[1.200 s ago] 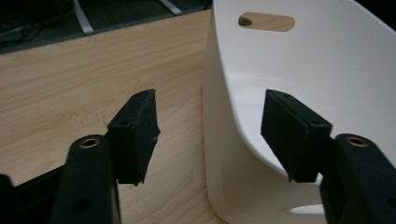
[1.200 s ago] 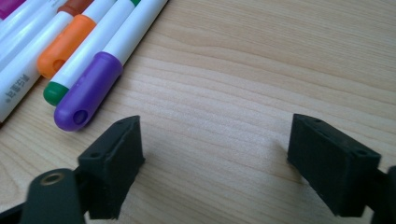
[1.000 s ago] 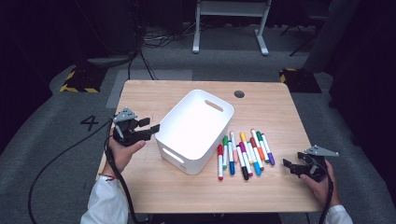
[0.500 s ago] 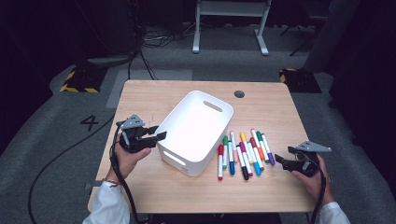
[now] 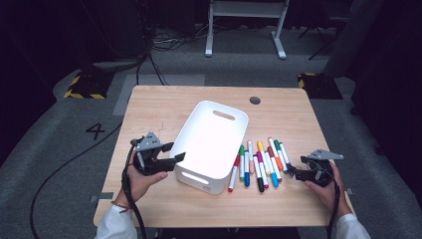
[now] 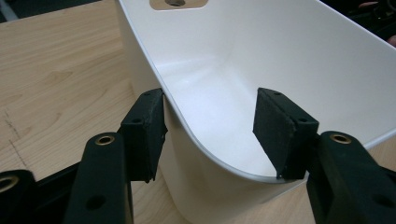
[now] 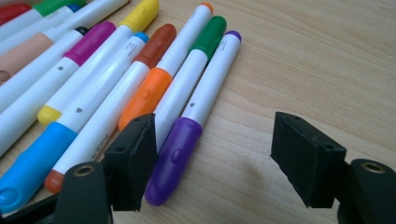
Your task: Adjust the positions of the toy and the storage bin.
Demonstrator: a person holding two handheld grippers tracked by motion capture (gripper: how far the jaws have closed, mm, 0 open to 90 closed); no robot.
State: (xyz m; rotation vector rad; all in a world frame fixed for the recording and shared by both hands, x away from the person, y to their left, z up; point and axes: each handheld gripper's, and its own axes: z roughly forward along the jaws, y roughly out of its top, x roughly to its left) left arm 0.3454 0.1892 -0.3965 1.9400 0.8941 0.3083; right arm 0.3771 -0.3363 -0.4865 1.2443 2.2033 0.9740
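Sitting mid-table with markers (image 5: 259,164) in a row at its right, the white bin (image 5: 211,144) now has the left gripper (image 6: 210,130), jaws just opened, straddling its near corner wall unpinched, while the right gripper (image 7: 212,158), closing yet spread, has edged to the purple marker (image 7: 196,123); the floor reads "4" (image 5: 95,131).

The left gripper (image 5: 169,155) is held in the left hand (image 5: 142,180), and its jaws have just been opening. The right gripper (image 5: 293,172) is held low in the right hand (image 5: 326,186); its jaws are parted but have just been closing.
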